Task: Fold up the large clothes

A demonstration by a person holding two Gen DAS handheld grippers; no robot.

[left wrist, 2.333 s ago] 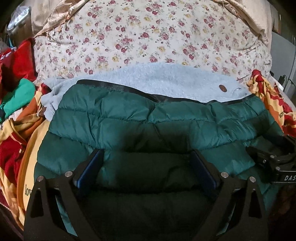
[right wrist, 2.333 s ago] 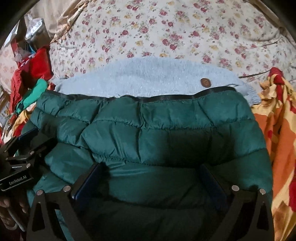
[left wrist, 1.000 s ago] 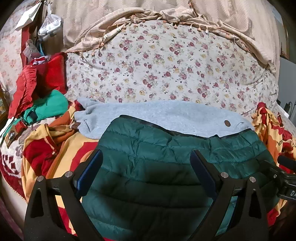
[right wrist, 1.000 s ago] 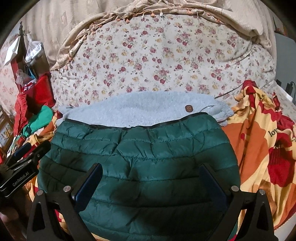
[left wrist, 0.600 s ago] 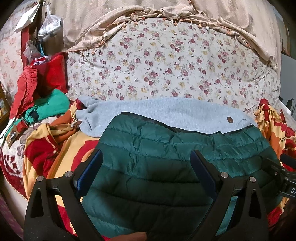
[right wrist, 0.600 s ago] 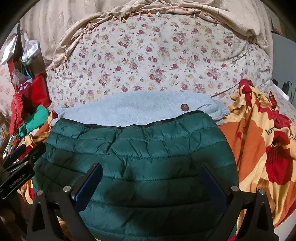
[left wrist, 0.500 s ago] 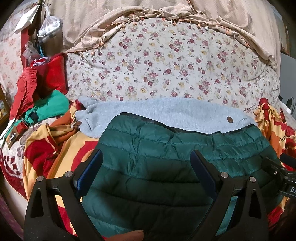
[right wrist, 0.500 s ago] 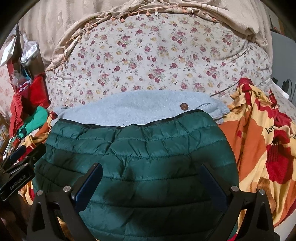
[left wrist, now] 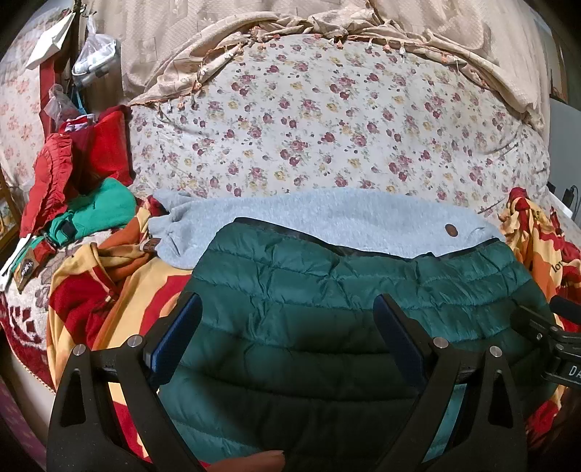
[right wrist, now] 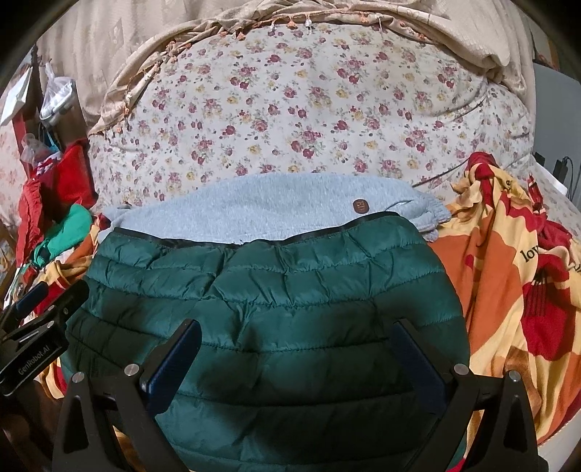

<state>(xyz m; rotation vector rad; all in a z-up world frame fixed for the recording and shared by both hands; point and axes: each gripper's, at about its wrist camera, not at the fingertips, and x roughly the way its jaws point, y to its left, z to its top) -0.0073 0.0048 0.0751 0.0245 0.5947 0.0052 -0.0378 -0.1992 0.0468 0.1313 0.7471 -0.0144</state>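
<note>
A dark green quilted puffer jacket (left wrist: 326, 290) lies folded on the bed, also in the right wrist view (right wrist: 272, 290). It partly covers a folded light grey fleece garment (left wrist: 326, 218) (right wrist: 272, 210) behind it. My left gripper (left wrist: 287, 326) is open and empty, held above the jacket's near left part. My right gripper (right wrist: 296, 348) is open and empty above the jacket's near part. Each gripper shows at the edge of the other's view, the right gripper (left wrist: 559, 348) and the left gripper (right wrist: 32, 341).
A flowered bedsheet (left wrist: 326, 127) covers the bed behind. An orange, yellow and red blanket (right wrist: 515, 283) lies under and beside the jacket. Red and green clothes (left wrist: 80, 196) are piled at the left. A beige curtain (left wrist: 363, 21) hangs at the back.
Both grippers have pulled back and up from the jacket, leaving it lying folded. In the last half second almost nothing has moved.
</note>
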